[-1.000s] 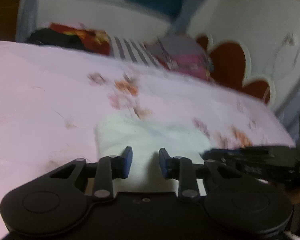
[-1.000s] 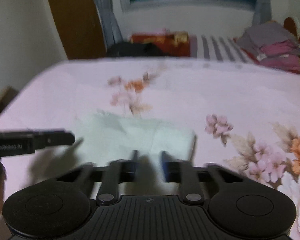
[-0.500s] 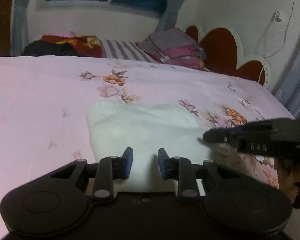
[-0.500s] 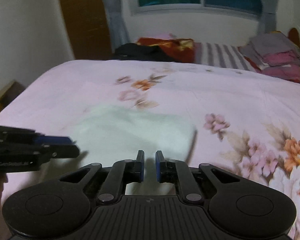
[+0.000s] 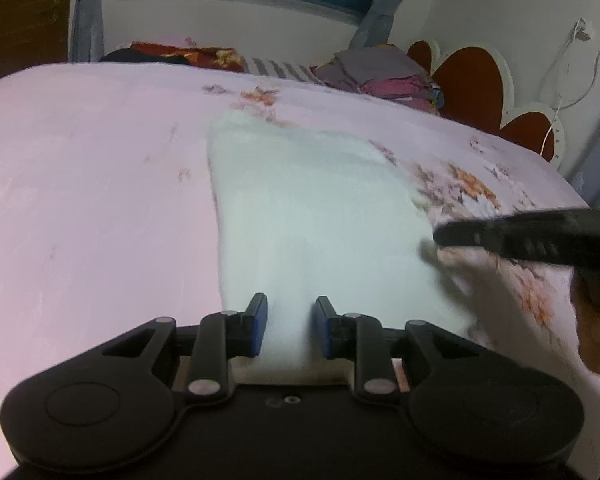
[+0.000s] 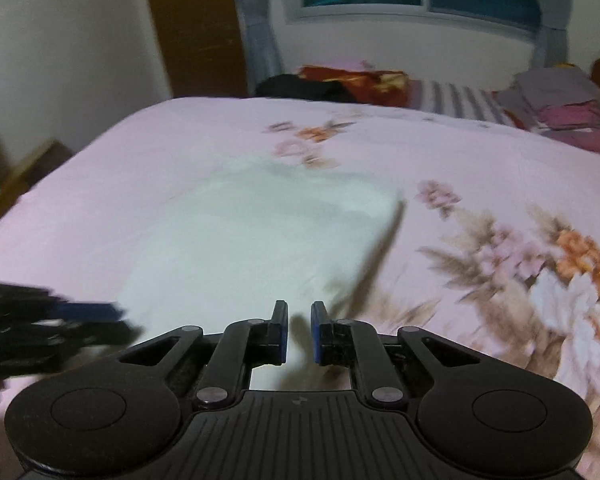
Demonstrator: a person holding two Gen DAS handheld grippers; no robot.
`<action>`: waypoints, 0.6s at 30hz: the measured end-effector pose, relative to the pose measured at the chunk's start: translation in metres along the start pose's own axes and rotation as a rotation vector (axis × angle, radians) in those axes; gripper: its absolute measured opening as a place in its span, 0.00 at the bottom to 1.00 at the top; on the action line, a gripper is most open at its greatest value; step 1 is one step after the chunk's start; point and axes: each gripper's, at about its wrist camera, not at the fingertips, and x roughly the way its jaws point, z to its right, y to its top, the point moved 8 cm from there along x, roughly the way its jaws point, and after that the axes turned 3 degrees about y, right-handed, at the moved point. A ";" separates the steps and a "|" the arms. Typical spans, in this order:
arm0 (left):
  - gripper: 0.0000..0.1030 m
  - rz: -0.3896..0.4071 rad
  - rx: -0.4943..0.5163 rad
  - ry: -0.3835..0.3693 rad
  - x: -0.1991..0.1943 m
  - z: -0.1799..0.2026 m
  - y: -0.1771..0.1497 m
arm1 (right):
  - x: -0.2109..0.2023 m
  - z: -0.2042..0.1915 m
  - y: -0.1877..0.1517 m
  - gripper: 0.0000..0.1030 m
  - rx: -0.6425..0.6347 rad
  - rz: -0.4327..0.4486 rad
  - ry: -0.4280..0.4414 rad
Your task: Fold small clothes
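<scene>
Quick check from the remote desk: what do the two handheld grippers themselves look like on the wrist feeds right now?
Both match: the left gripper and right gripper are matte black plastic, each with two round disc housings, angled linkage arms with silver pivot pins, and blue pads on the finger tips. The right gripper's body shows ribbed grooves. No cables or sleeves are visible; any lettering is too blurred to read.

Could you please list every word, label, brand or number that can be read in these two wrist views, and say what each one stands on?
None can be read.
The side of the right gripper, seen from the left wrist view, carries pale marks, too blurred to read.
The left gripper, seen from the right wrist view, is smeared by motion; no lettering shows.
The white cloth and the floral bedsheet bear no text.
</scene>
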 end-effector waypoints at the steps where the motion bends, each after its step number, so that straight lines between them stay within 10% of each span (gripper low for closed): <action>1: 0.24 -0.004 -0.004 0.007 -0.001 -0.001 -0.004 | -0.001 -0.006 -0.009 0.10 -0.013 -0.015 0.008; 5: 0.26 -0.033 0.013 0.073 -0.010 0.002 -0.012 | 0.010 -0.003 -0.051 0.10 0.011 -0.118 -0.055; 18: 0.44 0.063 0.068 0.114 -0.114 0.063 -0.044 | -0.139 -0.029 -0.064 0.10 0.127 0.089 -0.036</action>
